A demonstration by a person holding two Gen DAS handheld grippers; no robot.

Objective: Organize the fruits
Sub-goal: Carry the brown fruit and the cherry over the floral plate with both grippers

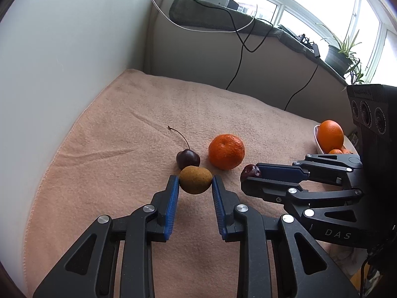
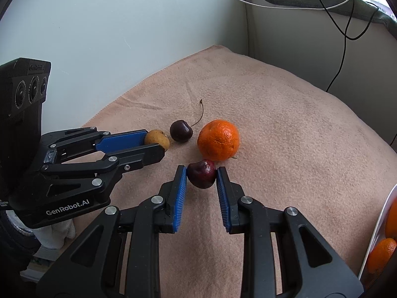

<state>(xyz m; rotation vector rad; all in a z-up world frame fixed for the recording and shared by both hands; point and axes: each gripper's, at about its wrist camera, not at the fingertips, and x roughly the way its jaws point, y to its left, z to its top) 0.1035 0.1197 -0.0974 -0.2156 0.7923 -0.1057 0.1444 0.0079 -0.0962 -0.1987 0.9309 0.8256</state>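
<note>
A peach-coloured towel [image 1: 119, 129] covers the work surface, which sits against a pale wall [image 1: 62, 37] on the left and a windowsill ledge [image 1: 223, 22] at the back, where a dark cloth, trailing black and white cables [image 1: 238, 57] and a potted plant [image 1: 341, 53] lie under the window. At the right edge of the towel a white bowl [image 1: 318, 144] holds a large orange [image 1: 330, 136] and smaller orange fruit beside it. Near the middle of the towel a mandarin [image 2: 218, 140] rests free, with a dark cherry [image 2: 181, 130] on a long curved stem just to its left; these two stand directly beyond both tools, close behind the fruit being held. The left gripper [image 1: 195, 180] is narrowed onto a small yellow-brown fruit [image 1: 195, 179], its blue pads [image 1: 173, 206] pressing each side, the fruit touching or almost touching the cherry behind it. The right gripper [image 2: 201, 173] comes in alongside, its black linkage close by the left tool, and is narrowed onto a dark red fruit [image 2: 201, 173], gripped at the fingertips [image 2: 181, 193] just in front of the mandarin. Whether either held fruit is lifted off the towel cannot be told.
</note>
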